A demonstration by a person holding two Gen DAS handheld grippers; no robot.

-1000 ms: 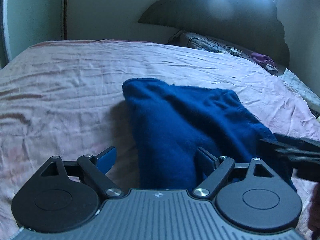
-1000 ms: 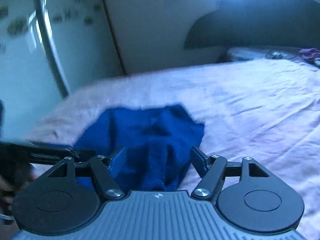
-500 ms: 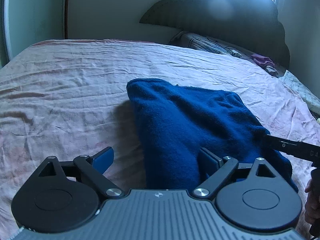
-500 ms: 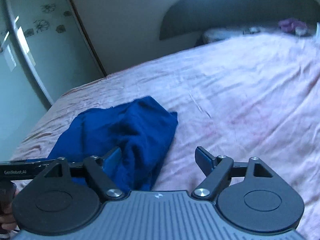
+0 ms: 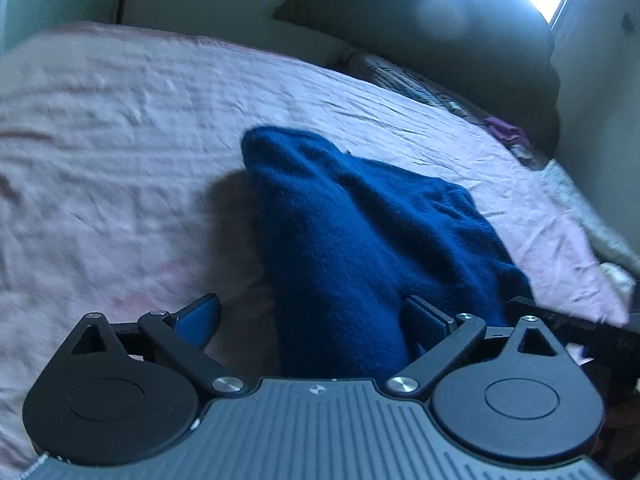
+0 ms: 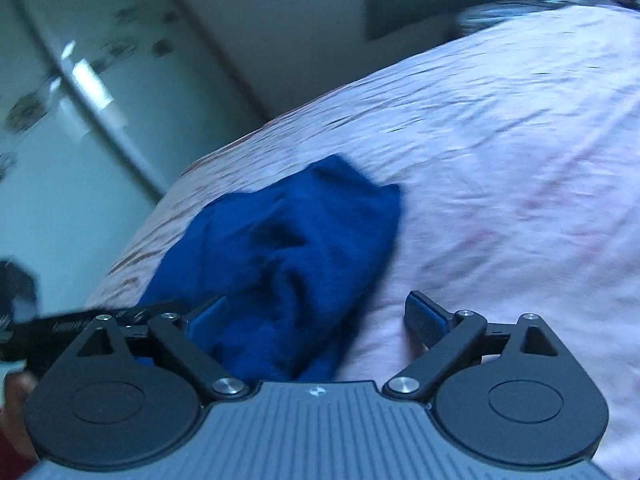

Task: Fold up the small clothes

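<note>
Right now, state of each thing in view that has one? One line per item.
blue knit garment: lying bunched and rumpled on the bed, not folded flat, gripped by neither tongs.
left tongs: open, jaws have just been opening; the garment's near edge lies between them, unpressed.
right tongs: open, jaws have just been opening, garment edge between them.
pink bedsheet: spread, wrinkled.

My left gripper (image 5: 312,314) and right gripper (image 6: 316,316) side by side, garment (image 5: 360,248) on the bed (image 5: 120,140) before me, headboard (image 5: 460,32) behind.

Both wrist views close, angled down, sharing blue garment (image 5: 360,240) (image 6: 288,248).
</note>
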